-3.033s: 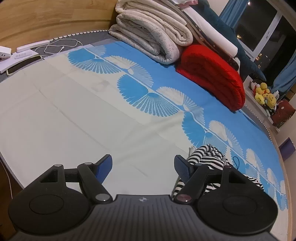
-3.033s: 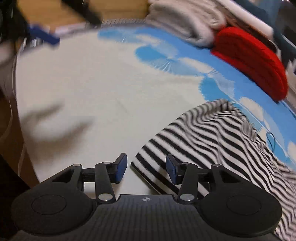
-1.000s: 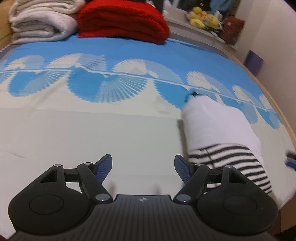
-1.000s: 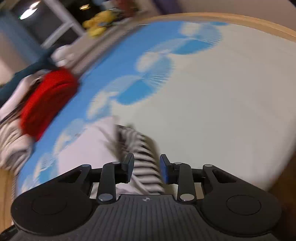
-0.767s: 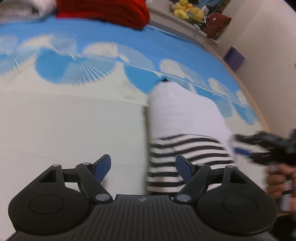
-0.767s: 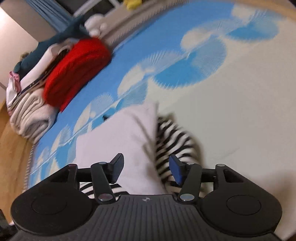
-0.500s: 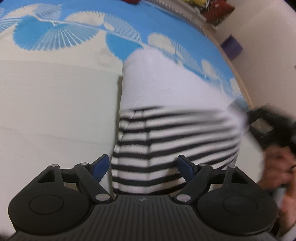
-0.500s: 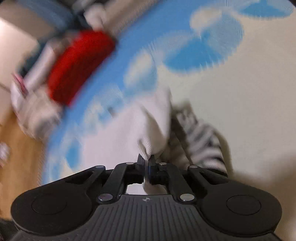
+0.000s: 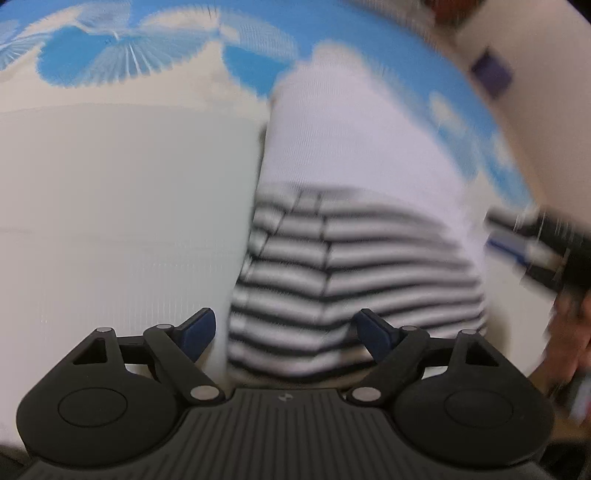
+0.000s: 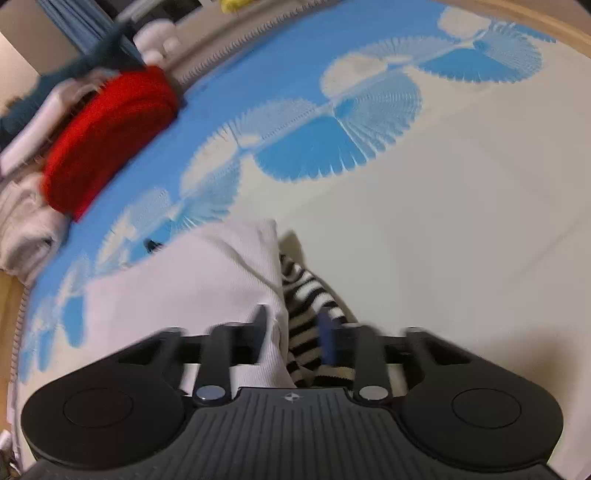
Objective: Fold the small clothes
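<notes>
A small garment, white on top with a black-and-white striped part (image 9: 354, 258), lies folded on the blue and cream bedsheet (image 9: 110, 203). My left gripper (image 9: 284, 332) is open, its fingers on either side of the garment's near striped edge. My right gripper (image 10: 293, 336) is blurred and partly open, with the garment's white fold (image 10: 207, 280) and striped edge (image 10: 306, 295) between its fingers. The right gripper and the hand holding it also show blurred at the right of the left wrist view (image 9: 532, 240).
A red folded blanket (image 10: 107, 136) and pale rolled blankets (image 10: 22, 225) lie at the far side of the bed. The bed's wooden edge (image 10: 535, 18) curves along the top right. A purple box (image 9: 491, 74) stands beyond the bed.
My right gripper was shut on the white fold half a second ago and has now opened. My left gripper has moved closer over the striped edge and stays open.
</notes>
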